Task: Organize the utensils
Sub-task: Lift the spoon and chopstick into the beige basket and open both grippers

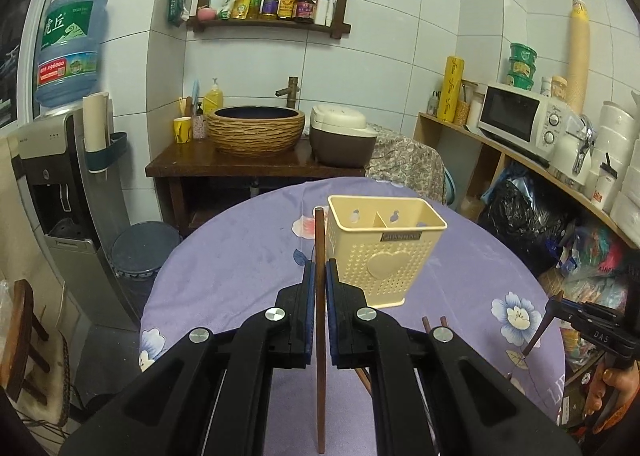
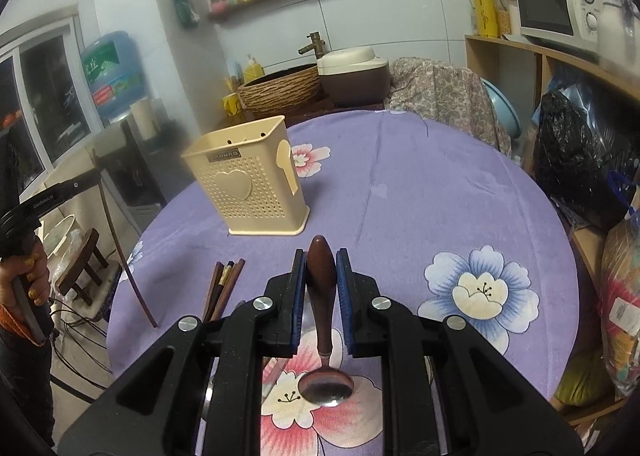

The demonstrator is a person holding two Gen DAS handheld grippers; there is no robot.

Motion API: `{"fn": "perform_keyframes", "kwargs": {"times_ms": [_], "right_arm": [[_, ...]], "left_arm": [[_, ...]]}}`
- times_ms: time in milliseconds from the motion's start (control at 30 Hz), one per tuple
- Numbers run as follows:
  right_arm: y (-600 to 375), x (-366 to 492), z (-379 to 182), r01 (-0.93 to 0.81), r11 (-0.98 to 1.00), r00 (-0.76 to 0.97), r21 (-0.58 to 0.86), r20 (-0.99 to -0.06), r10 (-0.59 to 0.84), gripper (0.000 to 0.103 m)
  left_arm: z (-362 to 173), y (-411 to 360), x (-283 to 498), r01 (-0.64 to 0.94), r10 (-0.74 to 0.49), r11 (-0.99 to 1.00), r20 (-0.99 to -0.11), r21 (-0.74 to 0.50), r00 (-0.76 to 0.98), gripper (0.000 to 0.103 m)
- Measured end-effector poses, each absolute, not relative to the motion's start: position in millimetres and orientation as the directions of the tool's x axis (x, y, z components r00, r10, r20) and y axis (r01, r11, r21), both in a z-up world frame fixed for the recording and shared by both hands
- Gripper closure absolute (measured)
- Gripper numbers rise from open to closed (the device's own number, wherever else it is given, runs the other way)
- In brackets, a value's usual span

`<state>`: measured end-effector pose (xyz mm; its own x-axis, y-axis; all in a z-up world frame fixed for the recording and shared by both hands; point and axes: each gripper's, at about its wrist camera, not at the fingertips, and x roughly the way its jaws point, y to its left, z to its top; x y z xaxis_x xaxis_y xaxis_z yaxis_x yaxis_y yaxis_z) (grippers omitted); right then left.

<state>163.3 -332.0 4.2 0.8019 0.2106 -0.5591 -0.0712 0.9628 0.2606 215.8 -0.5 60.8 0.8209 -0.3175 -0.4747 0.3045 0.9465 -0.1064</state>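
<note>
with both grippers loaded, i'm lined up on the holder (image 1: 384, 252), which stands upright on the counter (image 2: 420, 191) ahead. my left gripper (image 1: 319, 276) is clenched on a chopstick (image 1: 320, 336) held near vertical, its top just beside the holder's rim, so it's the nearer one. my right gripper (image 2: 321, 268) grasps a spoon (image 2: 322, 304), handle forward, bowl hanging low. spare chopsticks (image 2: 222, 288) lie on the counter.

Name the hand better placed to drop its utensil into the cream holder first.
Probably left: its gripper holds a chopstick upright just beside the holder. The right gripper holds its spoon farther back.
</note>
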Motion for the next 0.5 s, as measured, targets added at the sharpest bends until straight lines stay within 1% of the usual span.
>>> {"fn": "perform_keyframes", "kwargs": {"times_ms": [167,300,500], "right_arm": [[-322,178,33,-0.098,0.971,0.832,0.219,-0.518,0.201,0.087],[-312,206,79,-0.137,0.967,0.864,0.214,-0.453,0.222,0.087],[-293,255,164,-0.161,0.970,0.913,0.181,-0.346,0.216,0.087]], "left_arm": [[93,2,222,0.301,-0.313,0.949,-0.420,-0.098,0.852,0.097],[133,-5,235,0.315,-0.334,0.942,-0.376,-0.114,0.864,0.097],[209,-31,249,0.331,-0.349,0.937,-0.238,-0.115,0.906,0.097]]}}
